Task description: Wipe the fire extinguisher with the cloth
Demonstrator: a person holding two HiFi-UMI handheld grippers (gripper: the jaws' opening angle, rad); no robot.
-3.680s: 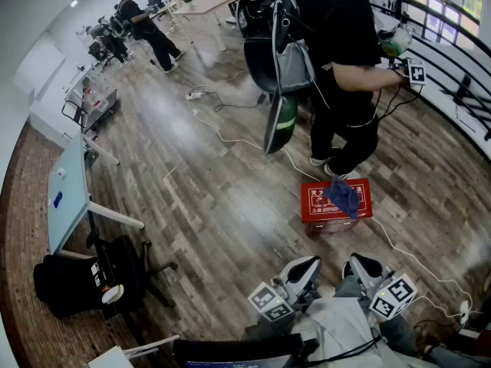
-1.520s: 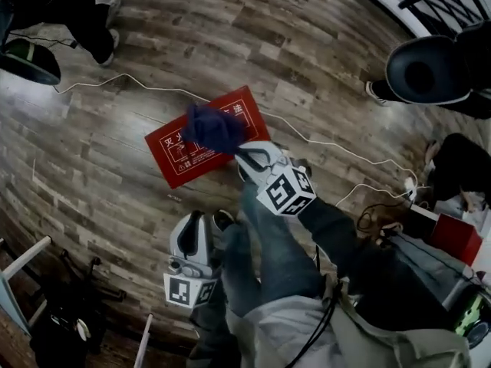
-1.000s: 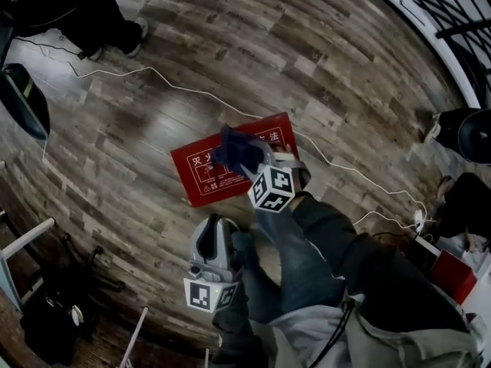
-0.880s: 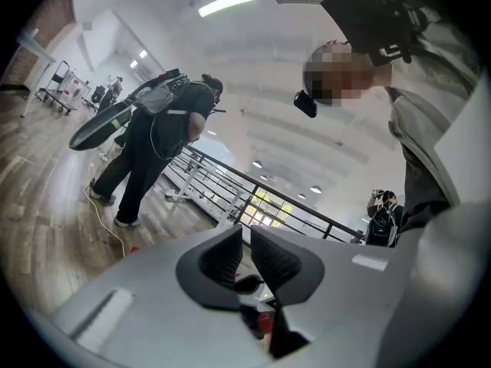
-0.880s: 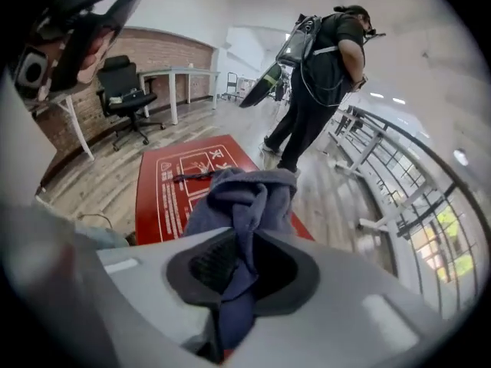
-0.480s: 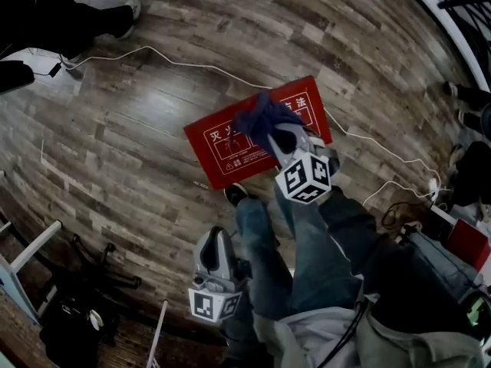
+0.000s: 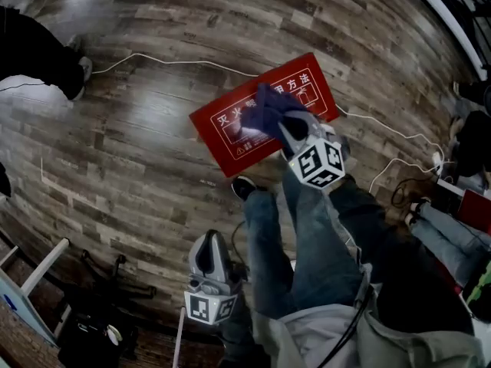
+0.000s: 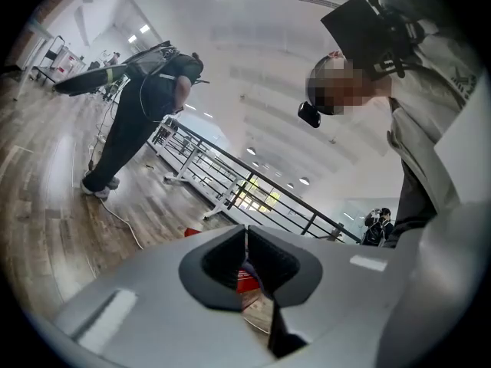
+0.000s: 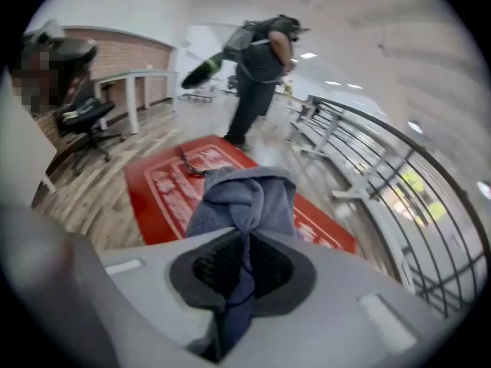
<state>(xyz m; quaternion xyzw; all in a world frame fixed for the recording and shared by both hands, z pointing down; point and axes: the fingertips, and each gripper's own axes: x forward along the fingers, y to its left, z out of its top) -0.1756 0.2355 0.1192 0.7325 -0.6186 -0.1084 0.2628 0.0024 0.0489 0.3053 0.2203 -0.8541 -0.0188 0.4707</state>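
Between the pads of the right claw (image 9: 244,261) sits the blue cloth (image 9: 247,198), pinched at a bunched fold. Its loose bulk spills forward past the tips and a tail trails back through the jaws. These jaws have just been closing, and they are clenched on the cloth.

Directly beneath and ahead of this claw lies the red fire extinguisher box (image 7: 230,129), flat on the wooden floor (image 7: 138,152) with its white lettering and diagrams facing up. The cloth hangs over the middle of the box; whether it touches the lid cannot be settled from these views. Beyond the claw's tips, past the far side of the box, a white cable (image 7: 176,62) runs across the floor. Behind the claw are the wearer's legs (image 7: 307,236) and one dark shoe (image 7: 244,188), the shoe just beside the box's near edge.

The left claw (image 7: 209,244) is held well apart from the box, beside the legs, its jaws clenched together on nothing. Past its tips a black railing (image 8: 230,184) and a standing person (image 8: 146,106) are visible. A small red patch just behind its pads is probably the box.
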